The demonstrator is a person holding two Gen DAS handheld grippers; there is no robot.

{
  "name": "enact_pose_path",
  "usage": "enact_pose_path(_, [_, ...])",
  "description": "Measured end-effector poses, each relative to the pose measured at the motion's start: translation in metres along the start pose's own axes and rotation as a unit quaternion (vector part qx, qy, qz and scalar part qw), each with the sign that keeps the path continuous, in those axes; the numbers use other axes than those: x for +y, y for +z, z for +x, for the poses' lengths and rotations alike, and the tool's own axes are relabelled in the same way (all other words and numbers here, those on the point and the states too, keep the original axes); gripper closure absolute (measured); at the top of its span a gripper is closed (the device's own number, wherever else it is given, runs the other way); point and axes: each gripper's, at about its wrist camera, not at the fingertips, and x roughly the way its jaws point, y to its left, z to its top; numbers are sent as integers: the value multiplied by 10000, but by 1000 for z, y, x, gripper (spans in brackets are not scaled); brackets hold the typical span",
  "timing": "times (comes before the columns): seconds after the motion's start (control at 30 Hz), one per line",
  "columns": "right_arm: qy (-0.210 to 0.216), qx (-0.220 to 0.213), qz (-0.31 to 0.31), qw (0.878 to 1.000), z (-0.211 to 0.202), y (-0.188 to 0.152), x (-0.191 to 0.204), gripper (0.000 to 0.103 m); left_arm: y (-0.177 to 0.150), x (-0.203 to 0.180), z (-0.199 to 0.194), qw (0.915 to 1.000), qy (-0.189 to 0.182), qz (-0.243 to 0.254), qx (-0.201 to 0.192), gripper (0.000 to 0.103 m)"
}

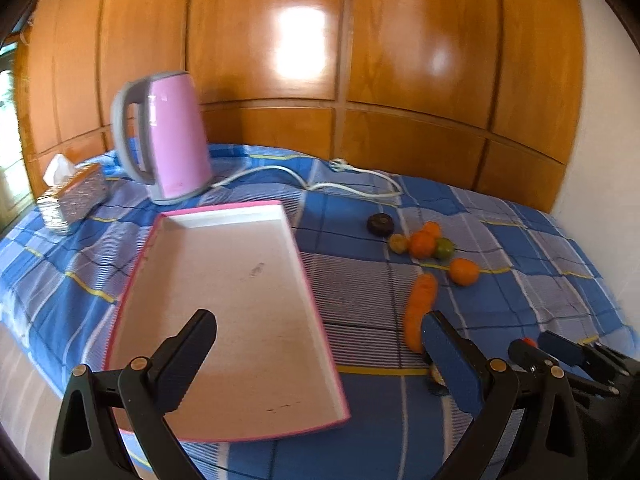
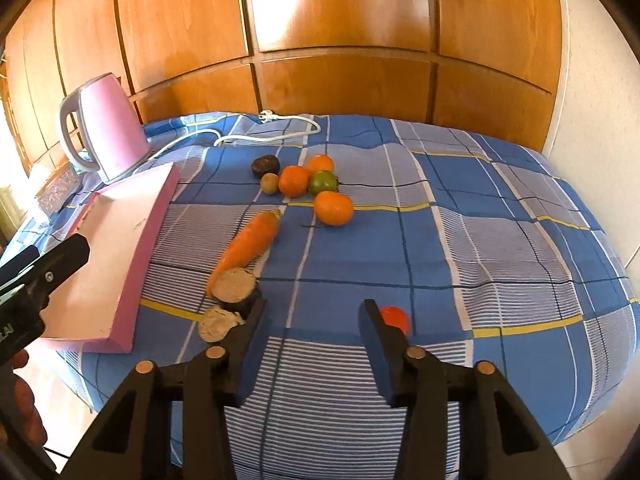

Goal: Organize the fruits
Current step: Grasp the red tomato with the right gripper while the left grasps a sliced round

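The pink-rimmed white tray (image 1: 240, 280) lies empty on the blue checked cloth, and my left gripper (image 1: 320, 332) hangs open over its near right edge. A carrot (image 2: 248, 248) lies beside the tray. Beyond it sit three oranges (image 2: 334, 208), a green tomato (image 2: 323, 182), a small brownish fruit (image 2: 269, 182) and a dark round fruit (image 2: 265, 165). Two cut halves of a dark-skinned fruit (image 2: 234, 284) rest by the left finger of my right gripper (image 2: 314, 312). It is open, with only cloth between the jaws. A small red tomato (image 2: 396, 318) sits just outside its right finger.
A pink kettle (image 1: 172, 136) stands at the back left, its white cord (image 1: 352, 184) trailing across the cloth. A tissue box (image 1: 72, 196) sits at the far left. Wooden panels (image 2: 340, 40) close off the back. The table edge curves round at front and right.
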Motion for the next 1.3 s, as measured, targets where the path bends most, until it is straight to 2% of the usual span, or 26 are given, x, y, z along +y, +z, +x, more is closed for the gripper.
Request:
enact_pose_path(0.07, [-11, 49, 70, 10000, 1, -1, -9, 59, 2, -2, 1, 9999, -112, 66, 13, 1])
enact_pose_path(0.1, [-28, 87, 145, 9999, 2, -2, -16, 59, 3, -4, 2, 9997, -225, 128, 29, 4])
enact_pose_path(0.17, [-60, 169, 268, 9995, 4, -5, -27, 59, 5, -5, 5, 9982, -522, 250, 124, 14])
enact_pose_path(0.23, [-65, 241, 373, 9990, 6, -7, -37, 59, 5, -4, 10, 9958, -817, 303, 263, 30])
enact_pose_path(0.4, [2, 331, 465, 9984, 12, -10, -50, 59, -4, -12, 18, 9840, -1506, 707, 632, 52])
enact_pose_path(0.57, [132, 392, 482, 9980, 21, -8, -54, 59, -15, -36, 28, 9690, -1923, 1169, 1019, 52])
enact_pose_path(0.7, [22, 439, 313, 9985, 34, -7, -51, 59, -21, -50, 31, 9591, -2098, 1476, 1195, 52])
enact_pose_path(0.77, [-68, 538, 228, 9983, 43, -9, -50, 68, -22, -59, 34, 9542, -2164, 1623, 1276, 52])
enact_pose_path(0.87, [-155, 467, 142, 9987, 46, -10, -51, 70, -26, -68, 41, 9475, -2244, 1777, 1429, 52])
enact_pose_path(1.0, [-59, 457, 190, 9988, 47, -11, -55, 70, -31, -77, 54, 9464, -2179, 1788, 1579, 52])
enact_pose_path(1.13, [8, 388, 265, 9989, 45, -13, -57, 70, -33, -79, 65, 9494, -2059, 1722, 1634, 53])
enact_pose_path(1.17, [-7, 364, 256, 9990, 45, -13, -56, 70, -33, -79, 68, 9497, -2046, 1702, 1652, 56])
enact_pose_path(1.2, [-29, 333, 229, 9992, 44, -14, -55, 70, -34, -79, 71, 9500, -2029, 1668, 1687, 65])
enact_pose_path(1.23, [-47, 293, 186, 9994, 44, -15, -54, 70, -35, -79, 75, 9504, -2005, 1627, 1732, 70])
enact_pose_path(1.3, [-46, 256, 155, 9995, 44, -15, -54, 70, -37, -78, 77, 9524, -2008, 1545, 1697, 70])
